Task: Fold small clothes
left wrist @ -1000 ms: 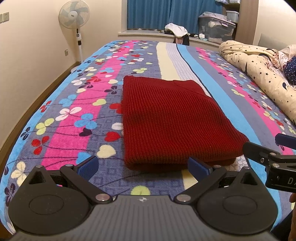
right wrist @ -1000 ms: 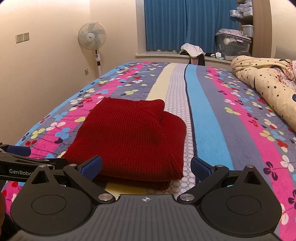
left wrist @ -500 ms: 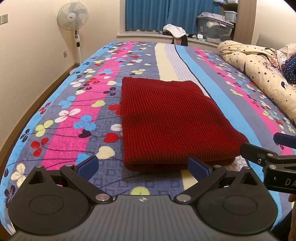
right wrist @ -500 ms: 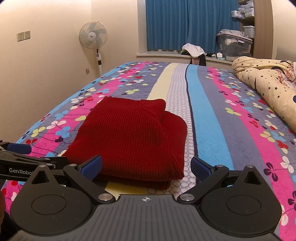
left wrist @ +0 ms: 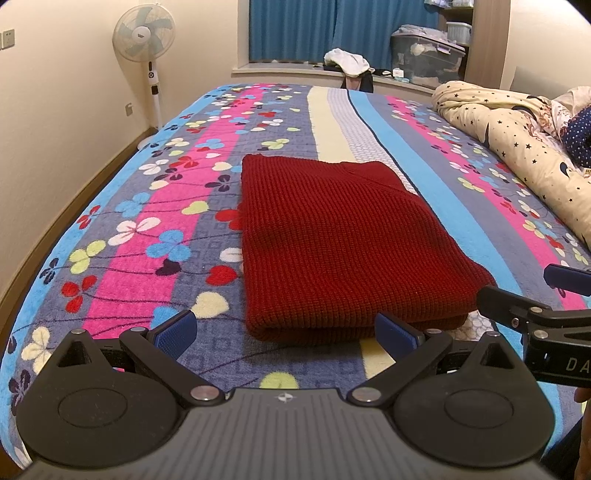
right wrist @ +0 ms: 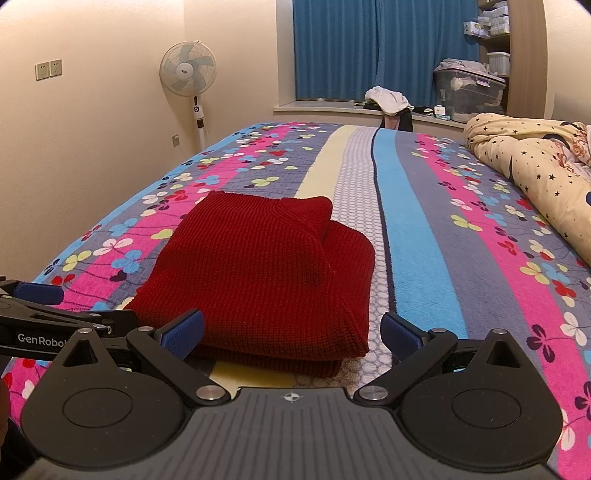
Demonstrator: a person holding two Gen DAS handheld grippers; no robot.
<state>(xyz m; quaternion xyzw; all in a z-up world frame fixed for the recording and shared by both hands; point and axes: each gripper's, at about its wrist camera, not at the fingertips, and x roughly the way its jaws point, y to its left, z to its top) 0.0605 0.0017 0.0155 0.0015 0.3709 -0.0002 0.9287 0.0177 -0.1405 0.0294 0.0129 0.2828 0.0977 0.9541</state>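
- Sweater (left wrist: 340, 243) — dark red knit, folded to a flat rectangle, lying on the bedspread (left wrist: 122, 236) near the bed's near edge, over the cream and grey stripes and part of the flowered band.
- From the right wrist view the sweater (right wrist: 258, 273) shows stacked layers at its near edge; a smaller folded flap sits on top at the far end.
- Left gripper (left wrist: 284, 332): jaws wide, nothing between them, blue pads to either side of the sweater's near edge. Whether it touches the cloth cannot be told.
- Right gripper (right wrist: 291, 330): jaws wide too, empty, set at the sweater's near right corner — left pad just in front of the fold, right pad over bare bedspread (right wrist: 424, 258).
- The grippers sit side by side: the right gripper's fingers (left wrist: 517, 306) show at the right edge of the left view, the left one's (right wrist: 37, 295) at the left edge of the right view.
- Quilt (left wrist: 517, 129), cream with stars, bunched along the bed's right side, well apart from the sweater.
- Fan (left wrist: 144, 29) stands on the floor by the left wall; blue curtains (right wrist: 351, 48) behind the bed's far end.
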